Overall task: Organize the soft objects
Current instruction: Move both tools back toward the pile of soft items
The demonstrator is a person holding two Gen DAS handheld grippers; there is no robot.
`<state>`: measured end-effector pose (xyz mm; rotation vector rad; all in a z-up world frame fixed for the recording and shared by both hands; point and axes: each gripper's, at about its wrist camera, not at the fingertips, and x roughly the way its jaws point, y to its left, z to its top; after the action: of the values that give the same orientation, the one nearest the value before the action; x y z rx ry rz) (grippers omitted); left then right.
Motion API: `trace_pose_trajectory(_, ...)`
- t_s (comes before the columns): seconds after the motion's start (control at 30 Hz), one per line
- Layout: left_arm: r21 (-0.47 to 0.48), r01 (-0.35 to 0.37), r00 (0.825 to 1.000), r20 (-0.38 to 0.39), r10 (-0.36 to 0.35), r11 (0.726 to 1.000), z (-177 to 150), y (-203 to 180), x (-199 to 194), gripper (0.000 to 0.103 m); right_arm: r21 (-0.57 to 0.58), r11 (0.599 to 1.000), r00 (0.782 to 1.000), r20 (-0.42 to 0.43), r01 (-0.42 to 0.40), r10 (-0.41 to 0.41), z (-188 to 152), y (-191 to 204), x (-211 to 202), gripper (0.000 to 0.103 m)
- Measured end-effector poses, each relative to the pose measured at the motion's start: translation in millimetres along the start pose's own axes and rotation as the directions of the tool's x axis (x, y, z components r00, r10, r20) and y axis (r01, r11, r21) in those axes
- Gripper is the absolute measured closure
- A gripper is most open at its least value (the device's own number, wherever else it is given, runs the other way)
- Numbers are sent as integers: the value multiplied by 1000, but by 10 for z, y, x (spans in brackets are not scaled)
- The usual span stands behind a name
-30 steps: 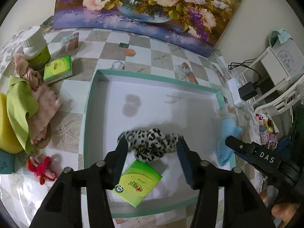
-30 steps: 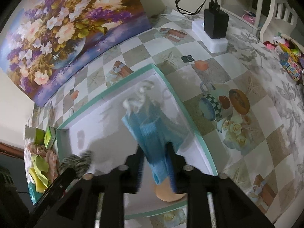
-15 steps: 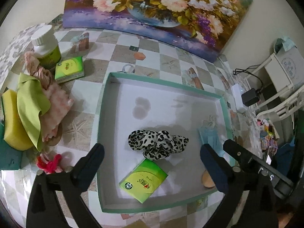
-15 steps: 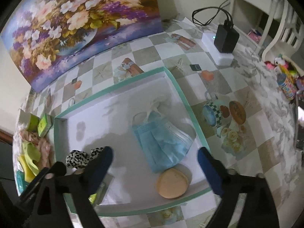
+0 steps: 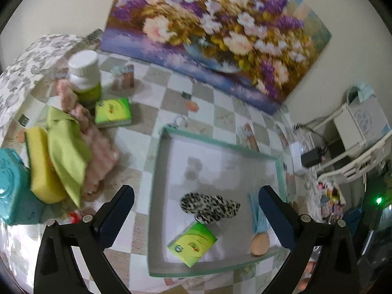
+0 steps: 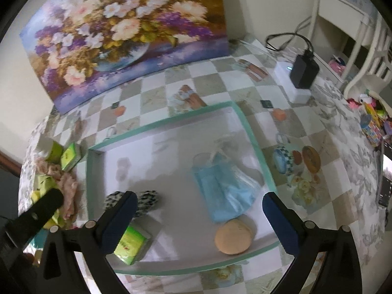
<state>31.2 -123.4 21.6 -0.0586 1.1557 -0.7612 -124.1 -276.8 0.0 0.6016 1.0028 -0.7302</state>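
Observation:
A shallow green-rimmed tray point(image 5: 213, 144) point(image 6: 254, 137) lies on the checked tablecloth. In it lie a leopard-print scrunchie point(image 5: 210, 207) point(image 6: 147, 201), a green tissue pack point(image 5: 192, 243) point(image 6: 131, 245), a blue face mask point(image 6: 225, 191) point(image 5: 257, 216) and a tan round puff point(image 6: 232, 236) point(image 5: 259, 245). My left gripper point(image 5: 196, 216) is open and empty above the tray's near left side. My right gripper point(image 6: 197, 216) is open and empty above the tray's near edge. Left of the tray lie a yellow sponge point(image 5: 40, 164), a green cloth point(image 5: 67, 154) and a pink cloth point(image 5: 98, 152).
A second tissue pack point(image 5: 112, 112) and a white-capped bottle point(image 5: 84, 78) stand at the back left. A teal object point(image 5: 12, 188) is at the far left. A flower painting point(image 6: 122, 24) leans on the wall. A charger and power strip point(image 6: 301, 76) sit at the right.
The right gripper opened and let the blue mask drop into the tray. The left gripper opened wide, pulled back from the scrunchie and swung left. Both have risen.

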Motion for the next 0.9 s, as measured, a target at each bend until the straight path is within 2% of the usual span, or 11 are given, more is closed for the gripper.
trace_pose_trajectory(0.17, -41, -31, 997, 63, 34, 999, 117, 237, -217, 2, -65, 998, 1000, -7, 10, -11, -58, 249, 6, 0)
trace_pose_trajectory(0.3, -98, -66, 992, 98, 76, 993, 189, 486, -394, 2, -134, 990, 999, -23, -33, 30, -140, 529, 28, 0)
trace_pose_trajectory(0.4, -145, -114, 983, 125, 133, 983, 237, 709, -530, 2, -160, 984, 997, -36, -79, 74, -198, 707, 40, 0)
trace_pose_trajectory(0.6, -277, -201, 953, 165, 253, 940, 306, 1231, -766, 1, -207, 968, 990, -37, -140, 135, -279, 1059, 26, 0)
trace_pose_trajectory(0.77, -378, -175, 945, 194, 263, 909, 334, 1612, -896, 0, -248, 953, 984, -23, -174, 174, -303, 1310, 24, 0)
trace_pose_trajectory(0.9, -368, -183, 946, 188, 265, 912, 390, 1722, -890, 0, -258, 940, 974, -34, -223, 222, -297, 1506, 59, 0)
